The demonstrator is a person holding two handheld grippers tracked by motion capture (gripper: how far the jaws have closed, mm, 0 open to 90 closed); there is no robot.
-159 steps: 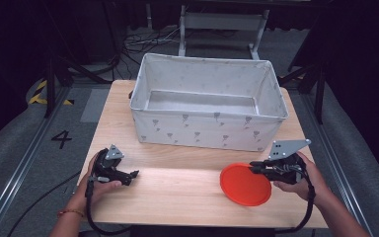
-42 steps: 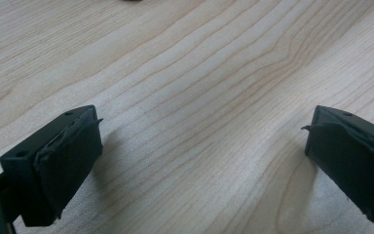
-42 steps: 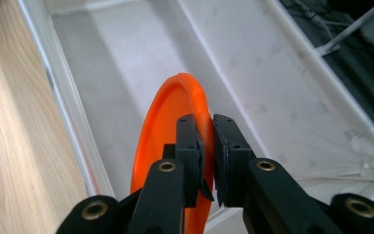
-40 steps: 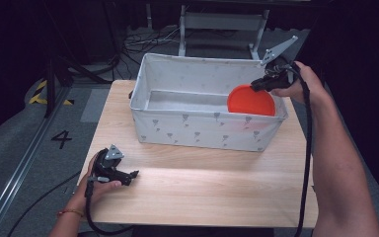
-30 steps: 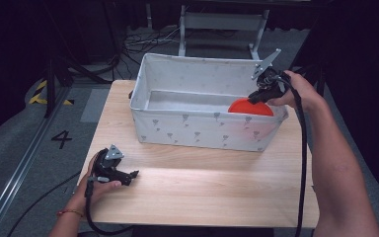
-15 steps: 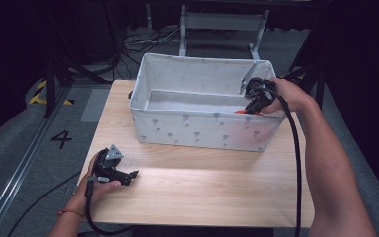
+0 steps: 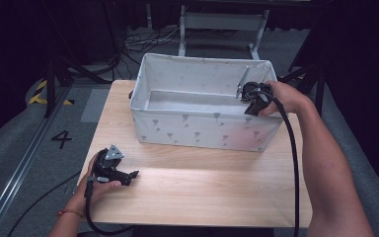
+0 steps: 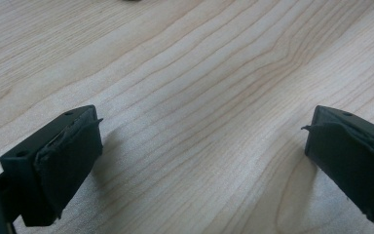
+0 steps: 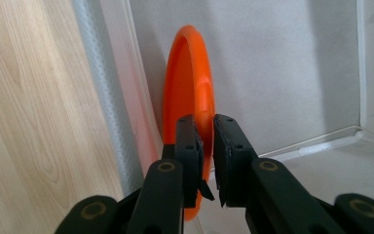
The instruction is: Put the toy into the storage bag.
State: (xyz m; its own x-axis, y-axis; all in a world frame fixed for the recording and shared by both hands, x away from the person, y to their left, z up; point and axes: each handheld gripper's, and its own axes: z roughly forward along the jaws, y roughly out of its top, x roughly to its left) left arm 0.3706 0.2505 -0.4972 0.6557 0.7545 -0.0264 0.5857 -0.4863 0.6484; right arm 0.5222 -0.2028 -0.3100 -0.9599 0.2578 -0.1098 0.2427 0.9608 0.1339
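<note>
left gripper: black two-jaw gripper (image 7: 133, 174) at lower left of the high view, lying near the table's front edge; jaws wide apart with nothing between them, bare wood under them in the left gripper view (image 8: 199, 161). Looks parked, probably because the job in hand needs one hand only.
table: light wooden tabletop (image 7: 202, 182), centre and lower frame.
bin: white fabric storage bin with small grey print (image 7: 197, 131), upper centre of the high view, open top. Its near wall stands between the camera and what is inside.
plate: flat round orange plastic plate (image 9: 192, 87), on edge, upright, against the bin's white inner side wall in the right gripper view; inside the bin at its right end. A faint orange glow shows through the fabric at the right of the front wall.
right gripper: black two-jaw gripper (image 9: 208, 146), upper right of the high view (image 7: 251, 101), dipped over the bin's right rim; jaws nearly together, pinching the plate's rim. Edge grip likely chosen because a flat plate offers only its rim.
in the way: bin wall just beside the plate; little room for the jaws to spread there, so the plate may stay leaning or tip flat once let go.
around: dark floor, cables and a grey metal frame (image 7: 222, 22) at the top of the frame; yellow-black tape and a painted "4" (image 7: 61, 139) at left.
</note>
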